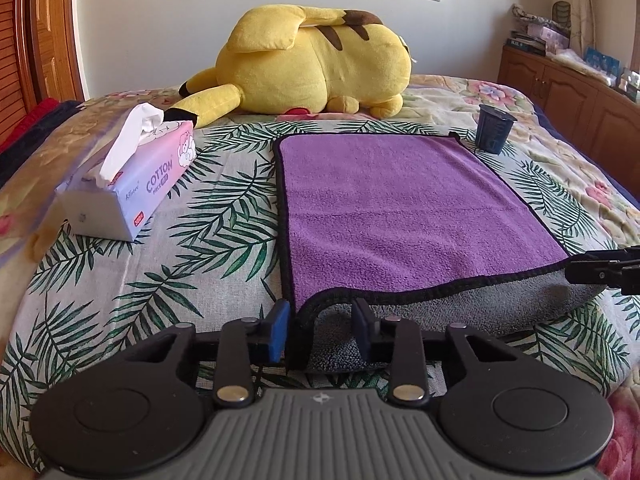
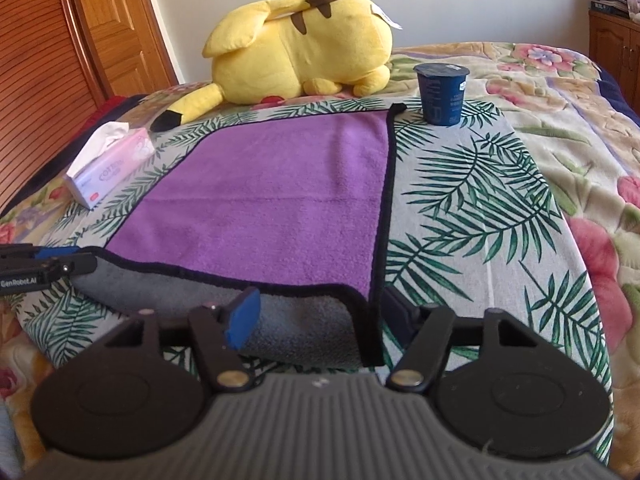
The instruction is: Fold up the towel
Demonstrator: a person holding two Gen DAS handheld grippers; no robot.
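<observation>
A purple towel (image 1: 400,208) with black trim and a grey underside lies flat on the bed; it also shows in the right wrist view (image 2: 272,208). Its near edge is lifted and curled, showing grey. My left gripper (image 1: 320,332) is open, its fingers either side of the near left corner. My right gripper (image 2: 316,320) is open, its fingers either side of the near right corner. The right gripper's tip shows at the right edge of the left wrist view (image 1: 600,270). The left gripper's tip shows at the left edge of the right wrist view (image 2: 40,264).
A yellow plush toy (image 1: 316,64) lies behind the towel. A tissue pack (image 1: 132,184) sits left of the towel. A dark blue cup (image 2: 442,94) stands at the towel's far right corner. A wooden cabinet (image 1: 568,92) stands to the right, wooden doors (image 2: 60,60) to the left.
</observation>
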